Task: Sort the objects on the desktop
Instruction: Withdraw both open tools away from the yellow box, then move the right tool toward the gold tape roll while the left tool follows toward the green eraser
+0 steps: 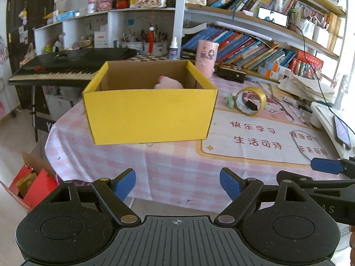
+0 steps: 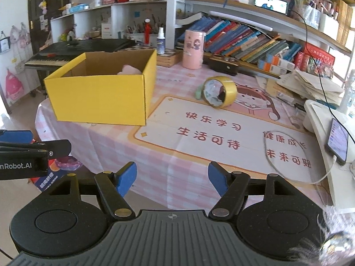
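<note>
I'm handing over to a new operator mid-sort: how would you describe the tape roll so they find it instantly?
Start from the open yellow cardboard box on the pink checked tablecloth, then look to its right, in front of the tall pink cylindrical tin. There the roll of yellow adhesive tape stands on its edge beside a small pale green object. It is the only ring-shaped thing there, and you can see through its middle.

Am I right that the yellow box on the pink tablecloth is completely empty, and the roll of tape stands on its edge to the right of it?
Not quite: the yellow box is not empty. The right wrist view shows a pink soft thing inside, near its back wall. The rest holds: the roll of tape stands on edge on the tablecloth, right of the box.
</note>
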